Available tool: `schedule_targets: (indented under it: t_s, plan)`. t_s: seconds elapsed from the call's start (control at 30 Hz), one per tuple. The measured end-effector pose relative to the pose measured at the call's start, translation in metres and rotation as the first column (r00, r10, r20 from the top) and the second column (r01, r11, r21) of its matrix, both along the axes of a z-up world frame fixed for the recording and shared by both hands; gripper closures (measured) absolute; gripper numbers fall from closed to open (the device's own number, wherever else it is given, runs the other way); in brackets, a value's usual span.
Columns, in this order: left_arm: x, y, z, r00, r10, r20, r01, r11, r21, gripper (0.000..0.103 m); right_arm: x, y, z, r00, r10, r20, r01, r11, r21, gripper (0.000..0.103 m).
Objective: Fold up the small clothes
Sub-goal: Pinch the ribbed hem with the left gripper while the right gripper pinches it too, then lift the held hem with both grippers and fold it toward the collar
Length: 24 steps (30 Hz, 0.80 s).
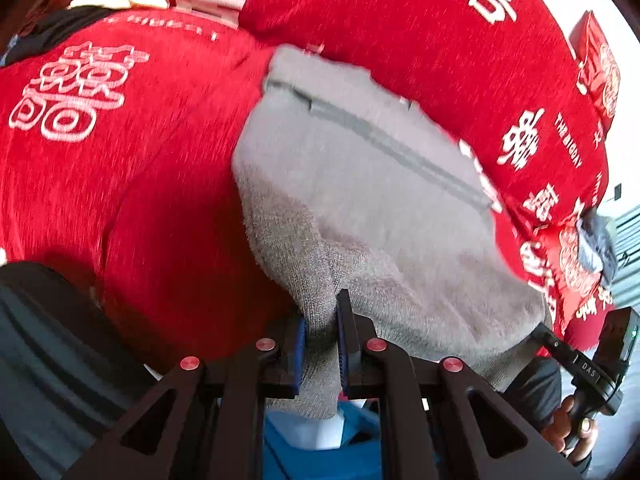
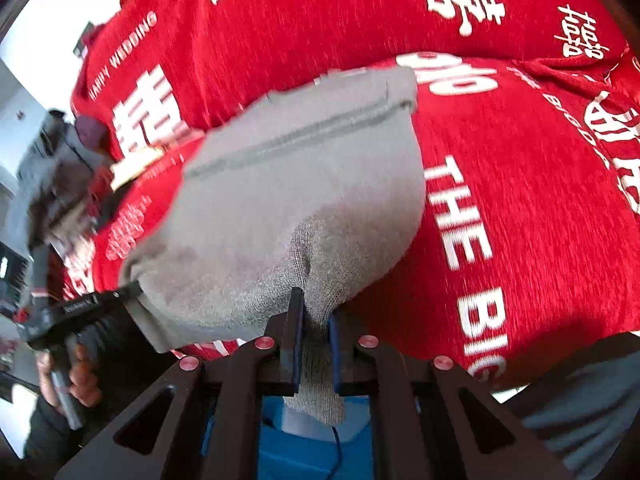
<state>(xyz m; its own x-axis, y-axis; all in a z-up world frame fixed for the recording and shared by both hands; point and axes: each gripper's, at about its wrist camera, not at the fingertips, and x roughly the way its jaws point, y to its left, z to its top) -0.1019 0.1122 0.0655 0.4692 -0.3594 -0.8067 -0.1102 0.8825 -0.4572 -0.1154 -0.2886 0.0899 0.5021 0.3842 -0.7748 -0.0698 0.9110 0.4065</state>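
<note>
Left gripper [image 1: 322, 334] and right gripper [image 2: 316, 334] each clamped on near edge of grey garment [image 1: 360, 184], draped ahead over red bedspread [image 1: 120, 200]. Soft, light knit, probably shorts; hold corners.

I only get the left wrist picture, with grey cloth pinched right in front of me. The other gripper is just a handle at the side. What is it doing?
Observer: The right gripper has its jaws shut on another corner of the same cloth.
Operator: What lies behind the cloth on that side?
Observer: The red cover; on its far left it reads HAPPY WEDDING in white.
Operator: Can you see who holds my gripper?
Observer: Only a left hand, wrapped round a handle at the picture's left edge.
</note>
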Motion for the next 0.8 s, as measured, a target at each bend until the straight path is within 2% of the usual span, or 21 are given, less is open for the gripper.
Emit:
schedule_targets:
  t_s: [0.1,0.2,0.37,0.43,0.47,0.5,0.53,0.6,0.67,0.77,0.8]
  plan:
    - [0.023,-0.004,0.012,1.0,0.008,0.026,-0.008,1.0,-0.001,0.089,0.022,0.002,0.005,1.0,-0.011,0.024,0.011,1.0,-0.005,0.092]
    - [0.052,-0.003,0.011,0.999,0.034,0.028,-0.034,0.999,0.004,0.089,0.054,0.005,0.003,0.999,-0.034,0.023,0.033,0.999,0.013,0.091]
    - [0.086,0.004,-0.027,0.993,0.086,-0.078,-0.087,0.996,-0.011,0.089,0.097,0.006,-0.023,0.998,-0.041,-0.053,0.039,0.999,-0.025,0.089]
    - [0.086,0.004,-0.034,0.992,0.09,-0.087,-0.092,0.996,-0.011,0.078,0.105,0.007,-0.032,0.996,-0.038,-0.085,0.036,0.999,-0.026,0.085]
    - [0.086,0.005,-0.034,0.993,0.09,-0.083,-0.091,0.996,-0.018,0.076,0.107,0.005,-0.036,0.995,-0.037,-0.096,0.036,0.999,-0.016,0.082]
    - [0.086,0.005,-0.035,0.993,0.081,-0.084,-0.084,0.996,-0.033,0.067,0.108,0.004,-0.038,0.994,-0.033,-0.101,0.033,0.999,0.002,0.079]
    - [0.086,0.006,-0.036,0.994,0.07,-0.083,-0.075,0.995,-0.06,0.052,0.106,0.003,-0.039,0.995,-0.03,-0.097,0.031,0.999,0.013,0.079]
    - [0.084,0.004,-0.036,0.995,0.061,-0.08,-0.068,0.993,-0.093,0.041,0.103,0.004,-0.042,0.995,-0.025,-0.101,0.025,1.0,0.005,0.064]
    - [0.082,0.0,-0.036,0.996,0.049,-0.078,-0.054,0.996,-0.073,0.041,0.097,0.007,-0.044,0.995,-0.008,-0.1,0.007,1.0,-0.009,0.059]
    - [0.084,-0.008,-0.042,0.995,0.01,-0.095,-0.013,0.999,-0.034,0.041,0.094,0.01,-0.048,0.995,0.0,-0.104,-0.003,1.0,-0.029,0.06]
    - [0.085,-0.009,-0.043,0.995,0.01,-0.099,-0.012,1.0,-0.026,0.047,0.094,0.009,-0.05,0.994,0.002,-0.109,-0.004,1.0,-0.011,0.067]
